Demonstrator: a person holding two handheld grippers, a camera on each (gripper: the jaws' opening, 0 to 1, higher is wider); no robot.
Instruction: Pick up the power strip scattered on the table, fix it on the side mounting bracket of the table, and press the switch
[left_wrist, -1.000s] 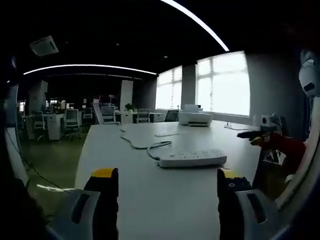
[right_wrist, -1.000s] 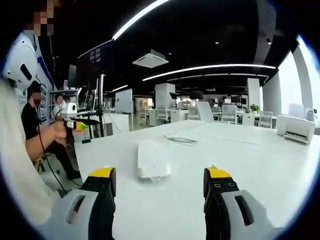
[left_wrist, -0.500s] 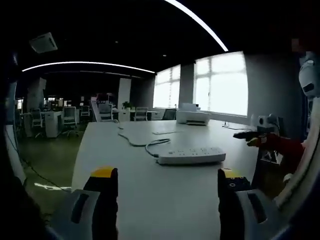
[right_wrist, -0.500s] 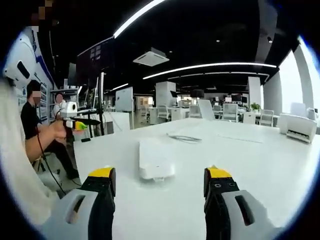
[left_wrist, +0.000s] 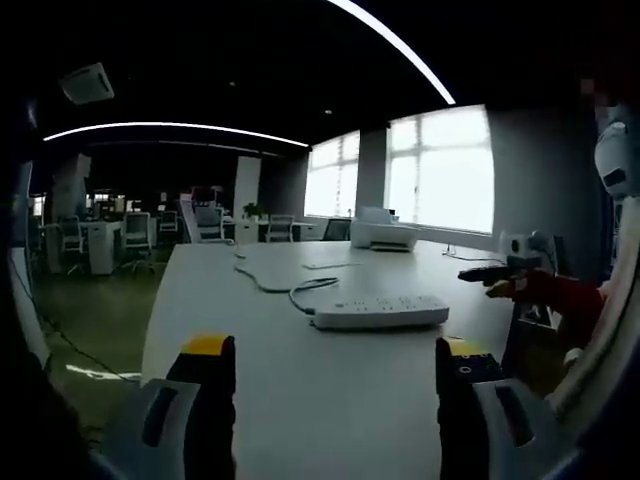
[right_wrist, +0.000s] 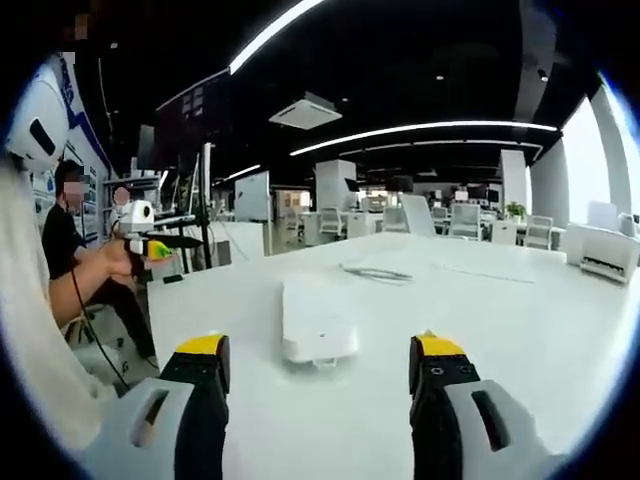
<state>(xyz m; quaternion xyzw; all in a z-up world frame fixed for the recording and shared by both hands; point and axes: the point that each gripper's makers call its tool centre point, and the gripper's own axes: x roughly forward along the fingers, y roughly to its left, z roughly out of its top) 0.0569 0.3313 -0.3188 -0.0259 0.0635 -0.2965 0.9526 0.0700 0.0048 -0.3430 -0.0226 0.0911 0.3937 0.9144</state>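
A white power strip (left_wrist: 380, 311) lies flat on the white table (left_wrist: 300, 390), its cable (left_wrist: 268, 283) curling away toward the far end. My left gripper (left_wrist: 325, 350) is open, low over the table, with the strip a short way ahead between its yellow-tipped jaws. In the right gripper view the same power strip (right_wrist: 317, 321) appears end-on, just ahead of my right gripper (right_wrist: 315, 350), which is open with nothing between its jaws.
A white printer (left_wrist: 384, 234) stands at the table's far end by the windows. Another person (right_wrist: 75, 260) beside the table holds a gripper (right_wrist: 150, 232); that gripper (left_wrist: 505, 262) also appears past the table's edge. Office desks and chairs (left_wrist: 120, 240) fill the background.
Both views have crept slightly toward the power strip, which looks a little larger in the right gripper view. The strip itself has not moved and both grippers stay open.
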